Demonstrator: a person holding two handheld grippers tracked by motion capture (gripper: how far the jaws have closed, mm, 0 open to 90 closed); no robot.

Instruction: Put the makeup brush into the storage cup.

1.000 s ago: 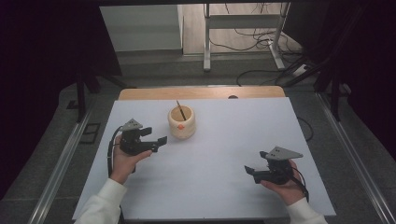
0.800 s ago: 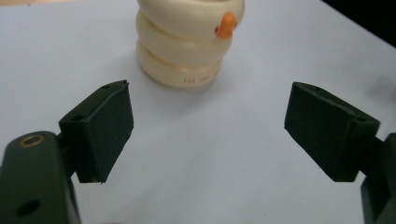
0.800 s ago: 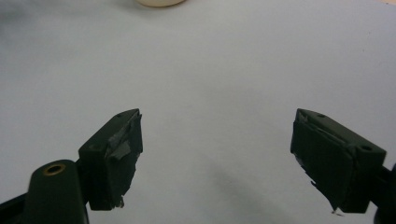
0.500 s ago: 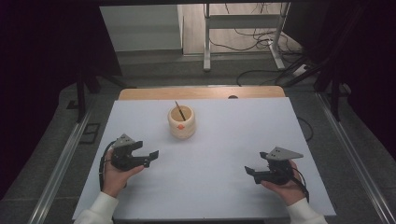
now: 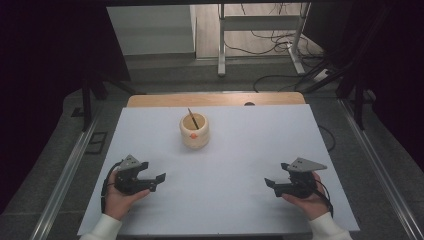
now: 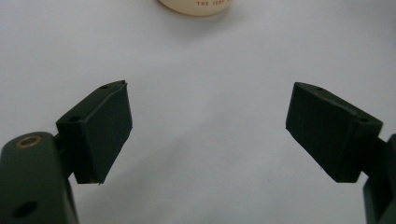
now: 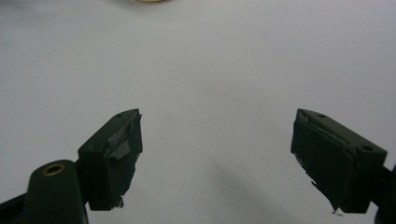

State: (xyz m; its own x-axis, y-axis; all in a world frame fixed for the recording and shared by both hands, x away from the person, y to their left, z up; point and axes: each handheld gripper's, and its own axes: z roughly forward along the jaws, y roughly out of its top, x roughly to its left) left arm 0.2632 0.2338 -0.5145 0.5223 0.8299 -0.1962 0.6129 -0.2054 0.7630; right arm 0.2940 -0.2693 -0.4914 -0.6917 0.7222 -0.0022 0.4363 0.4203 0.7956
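While high view shows stick (image 5: 191,116) in cup (image 5: 194,131), L claw (image 5: 159,179) & R claw (image 5: 269,184) views show jaws apart w/ cup's base ahead.

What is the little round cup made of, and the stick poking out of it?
The cup looks like pale cream ceramic or plastic, smooth with a soft sheen; hard to tell which. The stick is thin and brown, probably wood or bamboo.

One cream cup (image 5: 194,132) with one thin stick (image 5: 191,118) in it, two handheld grippers, one white table (image 5: 250,150)
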